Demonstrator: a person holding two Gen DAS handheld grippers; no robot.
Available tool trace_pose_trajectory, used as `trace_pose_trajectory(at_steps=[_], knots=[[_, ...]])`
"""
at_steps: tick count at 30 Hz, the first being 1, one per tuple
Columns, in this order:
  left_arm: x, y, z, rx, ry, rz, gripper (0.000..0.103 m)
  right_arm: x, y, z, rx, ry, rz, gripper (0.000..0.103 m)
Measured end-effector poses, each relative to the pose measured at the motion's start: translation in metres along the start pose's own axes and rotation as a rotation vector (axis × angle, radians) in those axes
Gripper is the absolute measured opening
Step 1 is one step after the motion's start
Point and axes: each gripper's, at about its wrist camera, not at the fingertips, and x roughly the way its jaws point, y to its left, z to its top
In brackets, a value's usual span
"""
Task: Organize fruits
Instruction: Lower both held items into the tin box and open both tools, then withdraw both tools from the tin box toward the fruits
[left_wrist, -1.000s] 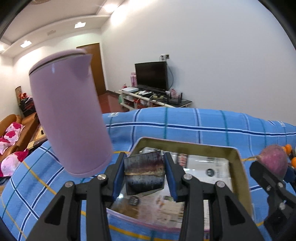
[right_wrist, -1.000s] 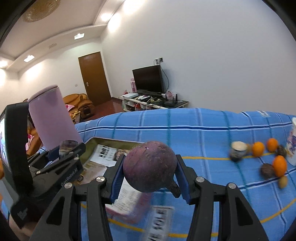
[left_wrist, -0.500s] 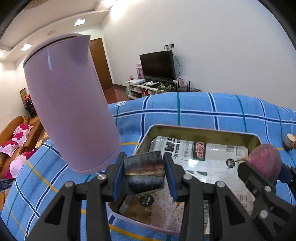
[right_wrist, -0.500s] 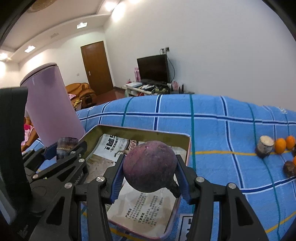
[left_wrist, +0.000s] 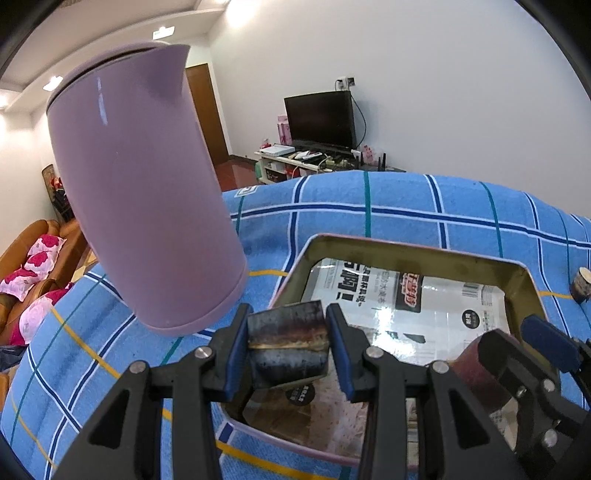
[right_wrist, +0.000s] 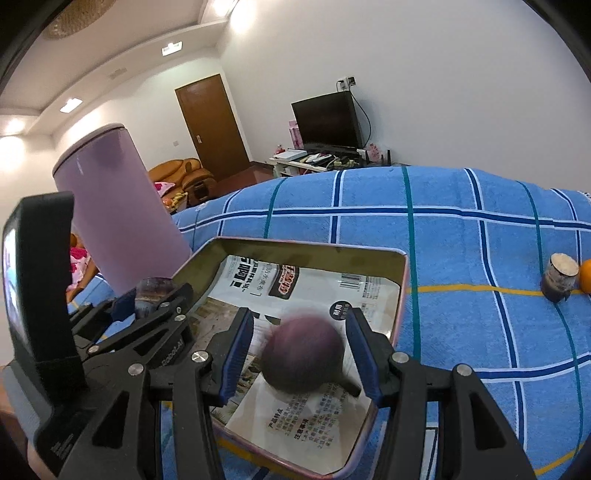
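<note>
The round purple fruit (right_wrist: 303, 353), blurred, sits between the right gripper (right_wrist: 300, 356)'s blue pads with gaps on both sides, released over the paper-lined metal tray (right_wrist: 306, 245). The left gripper (left_wrist: 288, 349) clamps a dark cut sugarcane piece (left_wrist: 287, 345) above the tray's near-left corner, beside the lilac kettle (left_wrist: 140, 199).

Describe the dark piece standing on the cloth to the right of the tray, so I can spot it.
Start from the blue checked cloth and the metal tray lined with printed paper. Follow the cloth's yellow stripe right from the tray to a short dark stump standing upright. Unlike the round orange fruit beside it, it is cylindrical with a flat, pale cut top.
</note>
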Motion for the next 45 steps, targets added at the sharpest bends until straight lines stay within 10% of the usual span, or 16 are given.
trace_pose_trajectory(at_steps=[11, 15, 26, 45], knots=[[-0.007, -0.003, -0.001, 0.003, -0.034, 0.008, 0.048, -0.058, -0.006, -0.004, 0.019, -0.276, -0.131, 0.081], [-0.018, -0.006, -0.001, 0.01, -0.093, 0.026, 0.079, -0.07, -0.008, -0.003, 0.004, -0.352, -0.208, 0.082], [-0.037, -0.013, -0.003, -0.039, -0.175, -0.057, 0.098, -0.065, -0.009, 0.001, -0.043, -0.349, -0.361, 0.082], [-0.054, -0.027, -0.008, -0.027, -0.218, -0.063, 0.101, -0.088, -0.031, -0.013, -0.069, -0.325, -0.408, 0.082]])
